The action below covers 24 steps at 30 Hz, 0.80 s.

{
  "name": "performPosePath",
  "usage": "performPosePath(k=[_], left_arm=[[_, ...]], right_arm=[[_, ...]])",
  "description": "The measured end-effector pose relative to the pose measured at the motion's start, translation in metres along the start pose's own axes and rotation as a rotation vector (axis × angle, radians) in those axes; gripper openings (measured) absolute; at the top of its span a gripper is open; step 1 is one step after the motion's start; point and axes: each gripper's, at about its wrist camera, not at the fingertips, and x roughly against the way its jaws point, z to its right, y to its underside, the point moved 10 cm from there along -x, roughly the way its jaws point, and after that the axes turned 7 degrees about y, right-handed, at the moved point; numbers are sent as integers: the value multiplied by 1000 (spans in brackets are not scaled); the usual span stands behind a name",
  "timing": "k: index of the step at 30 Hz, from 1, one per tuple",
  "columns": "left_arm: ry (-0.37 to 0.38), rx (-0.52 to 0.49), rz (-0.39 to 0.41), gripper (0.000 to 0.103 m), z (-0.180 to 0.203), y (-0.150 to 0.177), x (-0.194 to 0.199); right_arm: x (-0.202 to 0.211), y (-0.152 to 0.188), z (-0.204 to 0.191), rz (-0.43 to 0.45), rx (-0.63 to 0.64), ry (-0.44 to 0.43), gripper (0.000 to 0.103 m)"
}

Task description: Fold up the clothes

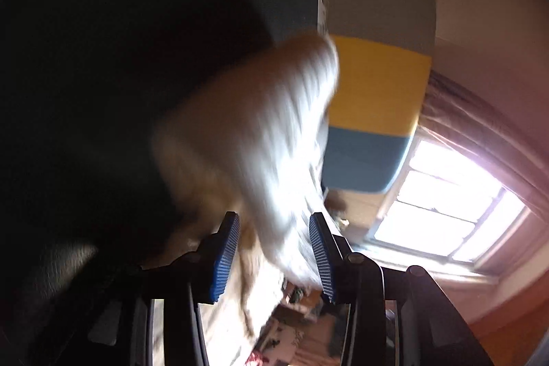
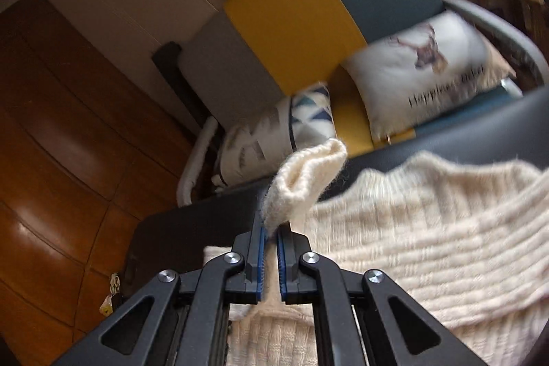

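Note:
A cream knitted sweater (image 2: 429, 228) lies spread on a dark table (image 2: 192, 225). My right gripper (image 2: 272, 218) is shut on the sweater's sleeve cuff (image 2: 308, 174), which sticks up above the blue pads and is lifted off the surface. In the left wrist view a blurred part of the sweater (image 1: 274, 126) hangs in front of my left gripper (image 1: 274, 222). Its blue pads (image 1: 226, 252) stand wide apart, and cloth passes between them without being pinched. The table (image 1: 137, 57) shows there as a dark mass on the left.
Behind the table stands a sofa (image 2: 295, 23) with grey, yellow and blue panels, holding a white printed cushion (image 2: 422, 67) and a triangle-patterned cushion (image 2: 274, 132). Wooden panels (image 2: 68, 126) fill the left. A bright window (image 1: 446, 201) glares in the left wrist view.

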Motion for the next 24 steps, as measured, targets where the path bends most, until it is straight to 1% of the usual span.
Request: performPosePath(k=[1,3,5,8,10,11,13,15,17,18,19,20,22,24], left_arm=[[3,3,13,42,2,-3,-1],[-26,-35,42,42,6,-10,0],[-62,-67,64,42,7,-15,-1],[-118,-90,87,42,3,-18,-1],[-152,-120,81,40,0,-15,-4],[-166,-138,78,40,0,-12,-5],[-193,-175,71,40,0,-5,-7],[-218,-220,66,38,3,0,-10],[-229,-279,71,24,13,4,-12],[-229,-312,79,21,19,6,-13],[-230,-346,86,15,26,9,-14],[-231,-379,93,11,33,11,-15],[-232,-445,108,10,47,15,-17],[-233,-512,122,10,61,20,-18]], right_arm=[[9,-6,3,20,9,5,5],[24,-14,15,53,13,19,5],[28,-10,50,55,-39,53,5],[16,19,122,-1,-162,124,5],[3,47,164,-52,-232,169,5],[-2,61,181,-75,-265,182,5],[-12,83,204,-109,-323,181,5],[-17,92,211,-110,-354,154,5],[-14,84,204,-94,-326,134,5],[-12,79,200,-86,-306,124,5],[-10,74,195,-77,-286,113,5],[-4,66,189,-57,-262,100,5],[14,49,175,6,-205,75,5],[30,45,171,41,-163,96,5]])
